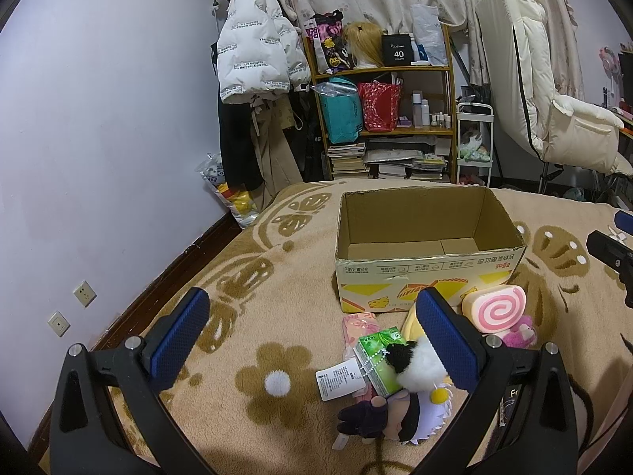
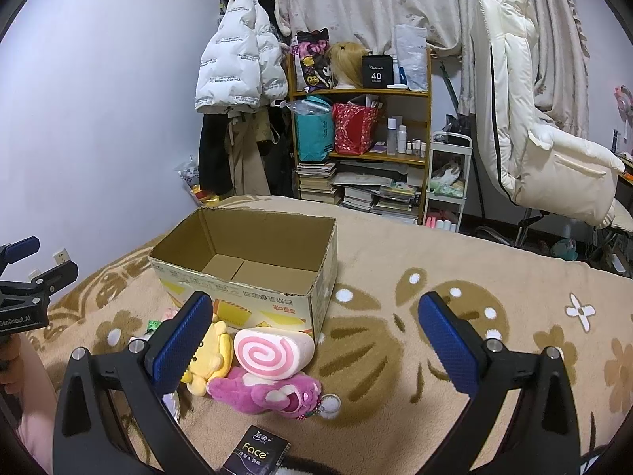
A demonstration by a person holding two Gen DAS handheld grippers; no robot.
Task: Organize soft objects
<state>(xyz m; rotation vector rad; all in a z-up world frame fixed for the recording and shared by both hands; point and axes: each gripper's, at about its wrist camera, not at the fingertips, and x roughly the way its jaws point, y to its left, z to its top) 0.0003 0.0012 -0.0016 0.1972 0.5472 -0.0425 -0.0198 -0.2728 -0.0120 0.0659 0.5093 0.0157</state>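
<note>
An empty cardboard box point(image 1: 427, 233) point(image 2: 253, 261) stands open on the brown flower blanket. Soft toys lie in front of it: a pink swirl roll cushion point(image 1: 496, 308) point(image 2: 273, 352), a pink bear plush point(image 2: 269, 394) point(image 1: 520, 334), a yellow plush point(image 2: 211, 356), a black-and-white plush point(image 1: 415, 362), a dark-clothed doll point(image 1: 379, 415) and a green tissue pack point(image 1: 376, 360). My left gripper point(image 1: 316, 336) is open above the blanket, left of the pile. My right gripper point(image 2: 316, 340) is open with the roll cushion and pink bear near its left finger.
A dark "Face" packet point(image 2: 257, 453) lies at the near edge. Behind the bed stand a wooden shelf point(image 1: 383, 118) with bags and books, a hanging white jacket point(image 1: 257, 47), a white cart point(image 1: 474, 142) and a cream recliner chair point(image 1: 554, 99). A wall point(image 1: 99, 118) runs along the left.
</note>
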